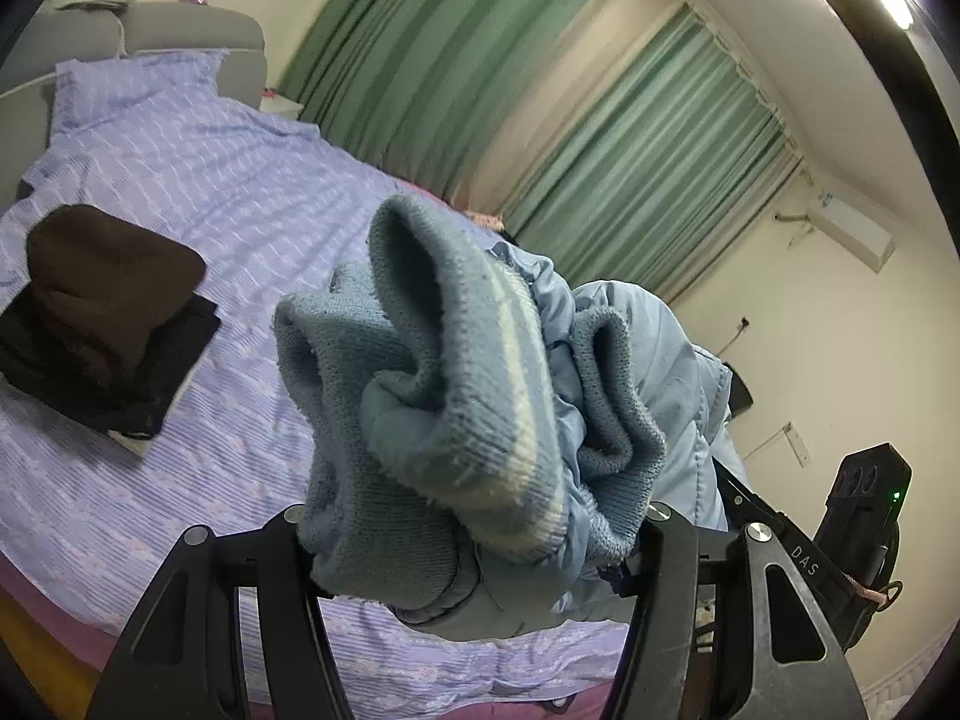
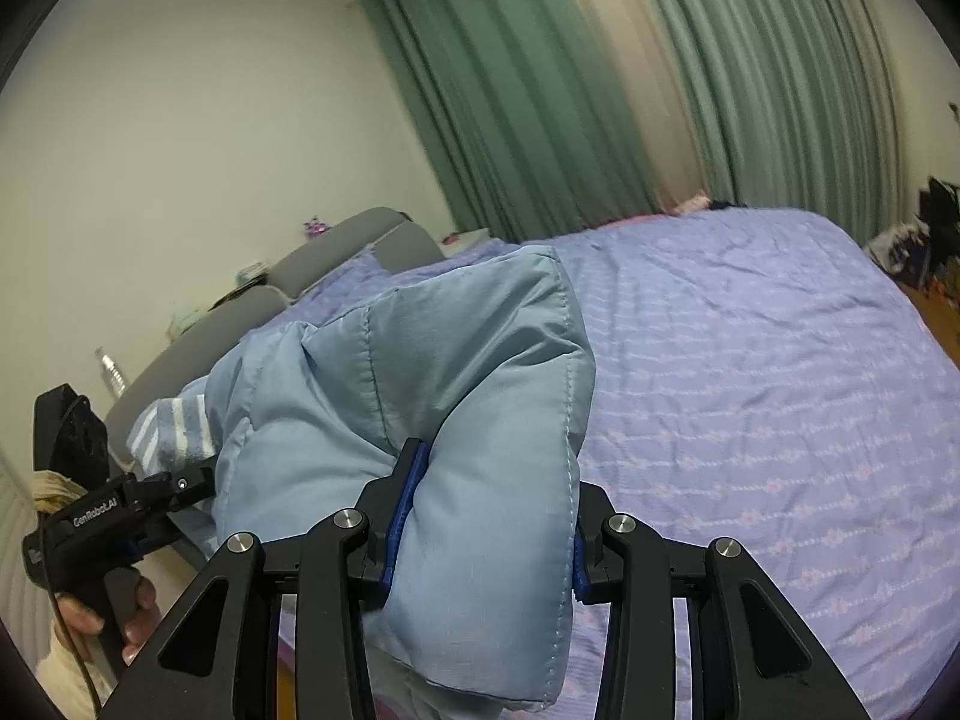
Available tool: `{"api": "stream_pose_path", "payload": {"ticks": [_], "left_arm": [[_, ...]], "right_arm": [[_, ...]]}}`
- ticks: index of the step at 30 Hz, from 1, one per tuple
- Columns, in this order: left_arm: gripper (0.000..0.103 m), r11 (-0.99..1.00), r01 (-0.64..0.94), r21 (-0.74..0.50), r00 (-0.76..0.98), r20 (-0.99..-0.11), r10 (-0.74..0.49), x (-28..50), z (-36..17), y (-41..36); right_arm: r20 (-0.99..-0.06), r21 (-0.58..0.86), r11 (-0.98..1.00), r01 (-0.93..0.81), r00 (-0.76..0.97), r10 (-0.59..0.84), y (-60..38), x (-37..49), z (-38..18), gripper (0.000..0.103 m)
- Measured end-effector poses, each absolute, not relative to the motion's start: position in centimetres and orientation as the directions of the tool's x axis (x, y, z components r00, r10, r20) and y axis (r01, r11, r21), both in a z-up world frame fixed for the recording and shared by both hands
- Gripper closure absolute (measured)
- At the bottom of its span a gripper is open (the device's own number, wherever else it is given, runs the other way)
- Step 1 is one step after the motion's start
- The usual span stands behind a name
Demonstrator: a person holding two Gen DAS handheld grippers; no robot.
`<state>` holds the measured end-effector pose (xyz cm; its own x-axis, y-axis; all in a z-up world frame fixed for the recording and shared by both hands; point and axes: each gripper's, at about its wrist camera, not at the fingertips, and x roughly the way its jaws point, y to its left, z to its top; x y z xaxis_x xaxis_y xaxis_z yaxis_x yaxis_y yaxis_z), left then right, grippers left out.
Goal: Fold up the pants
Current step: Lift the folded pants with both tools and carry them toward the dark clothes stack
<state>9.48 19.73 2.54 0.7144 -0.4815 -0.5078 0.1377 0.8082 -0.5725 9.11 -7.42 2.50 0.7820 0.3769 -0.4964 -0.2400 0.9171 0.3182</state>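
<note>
Left gripper: jaws clenched on the ribbed knit waistband of the pants, the band bunched into thick folds between them, pale stripe showing along its edge. Right gripper: jaws clenched on a puffy fold of the same pants, the blue pads pressing into the padding on either side. The garment is held aloft between the two grippers, above the bed and not resting on it; this looks like a lift to let the legs hang and straighten before laying them out, so folding proper appears not yet begun. Material: light blue quilted shell, smooth with a faint sheen, stitched seams, soft and bulky; the waistband is coarse, fuzzy rib knit. It will likely spring back and resist a sharp crease. Outward, the bed carries a lilac sheet with rows of a small printed motif, lightly wrinkled. On its far left sits a stack of folded dark clothes, brown over black, probably finished items. Green pleated curtains hang beyond the bed.
</note>
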Motion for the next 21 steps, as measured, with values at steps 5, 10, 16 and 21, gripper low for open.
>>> {"api": "stream_pose_path", "payload": {"ticks": [5, 10, 16, 21], "left_arm": [[0.043, 0.81, 0.145, -0.569, 0.738, -0.483, -0.471, 9.4, 3.0, 24.4], [0.043, 0.82, 0.177, -0.544, 0.722, -0.495, -0.484, 11.2, 2.8, 30.9], [0.043, 0.825, 0.192, -0.531, 0.662, -0.55, -0.508, 13.0, 1.8, 39.7], [0.043, 0.823, 0.172, -0.542, 0.599, -0.606, -0.524, 14.6, -0.2, 45.6]], "right_arm": [[-0.475, 0.3, 0.915, -0.27, 0.79, 0.389, -2.9, 9.7, 3.3, 0.064], [-0.445, 0.311, 0.916, -0.253, 0.813, 0.376, 3.2, 10.4, 2.7, 0.064], [-0.468, 0.363, 0.91, -0.199, 0.806, 0.362, 11.6, 11.1, 0.9, 0.064], [-0.525, 0.367, 0.916, -0.16, 0.778, 0.346, 17.4, 11.9, -0.7, 0.064]]}}
